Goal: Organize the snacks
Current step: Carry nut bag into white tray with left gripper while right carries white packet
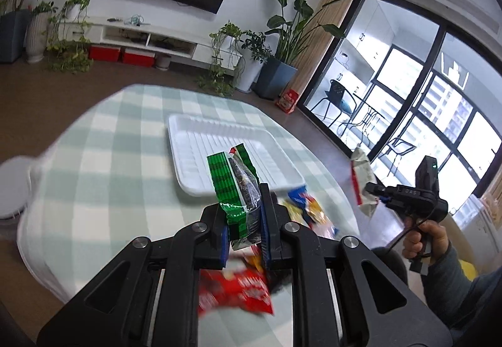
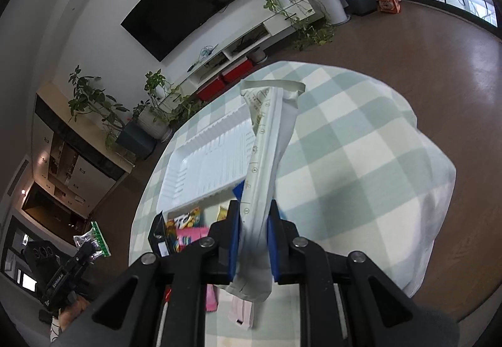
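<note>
Green-striped foil snack packet [image 1: 233,187]: pinched upright between left gripper [image 1: 244,232] fingers. Pale grey-white long snack pouch [image 2: 268,159]: clamped by right gripper [image 2: 254,242]. Loose colourful wrappers [image 1: 306,210]: on checked tabletop [image 1: 109,152] below. White ribbed plastic tray [image 1: 219,146]: beyond.
</note>
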`<control>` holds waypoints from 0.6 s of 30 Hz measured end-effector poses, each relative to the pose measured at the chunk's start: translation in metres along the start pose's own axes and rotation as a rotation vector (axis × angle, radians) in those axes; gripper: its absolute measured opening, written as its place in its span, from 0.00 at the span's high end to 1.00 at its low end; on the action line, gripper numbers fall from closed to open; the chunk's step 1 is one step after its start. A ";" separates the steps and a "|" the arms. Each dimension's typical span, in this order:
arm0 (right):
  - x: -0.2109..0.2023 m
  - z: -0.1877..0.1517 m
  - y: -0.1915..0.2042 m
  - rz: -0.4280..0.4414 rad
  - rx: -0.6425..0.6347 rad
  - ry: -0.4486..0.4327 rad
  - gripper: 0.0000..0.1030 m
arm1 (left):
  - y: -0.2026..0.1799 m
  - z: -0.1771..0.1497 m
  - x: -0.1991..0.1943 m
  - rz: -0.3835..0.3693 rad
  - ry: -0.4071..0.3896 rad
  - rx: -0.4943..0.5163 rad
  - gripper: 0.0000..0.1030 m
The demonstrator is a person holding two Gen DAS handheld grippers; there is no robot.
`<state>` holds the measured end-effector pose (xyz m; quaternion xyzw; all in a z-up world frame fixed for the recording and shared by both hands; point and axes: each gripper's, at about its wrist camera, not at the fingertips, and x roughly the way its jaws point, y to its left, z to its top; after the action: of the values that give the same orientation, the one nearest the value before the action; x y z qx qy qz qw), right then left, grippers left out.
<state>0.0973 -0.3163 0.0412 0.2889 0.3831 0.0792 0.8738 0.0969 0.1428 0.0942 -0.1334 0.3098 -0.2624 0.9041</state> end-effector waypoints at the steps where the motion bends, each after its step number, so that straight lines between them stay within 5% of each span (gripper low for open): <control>1: 0.003 0.009 0.001 -0.003 -0.008 -0.006 0.83 | 0.003 0.012 0.005 0.005 0.004 0.010 0.87; 10: 0.076 0.087 0.034 0.013 -0.133 0.078 0.83 | 0.025 0.096 0.115 -0.013 0.173 0.032 0.87; 18: 0.171 0.096 0.056 -0.018 -0.223 0.242 0.83 | 0.044 0.095 0.212 0.006 0.320 0.027 0.87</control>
<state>0.2894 -0.2516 0.0176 0.1752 0.4771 0.1477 0.8485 0.3160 0.0688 0.0455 -0.0769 0.4467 -0.2815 0.8458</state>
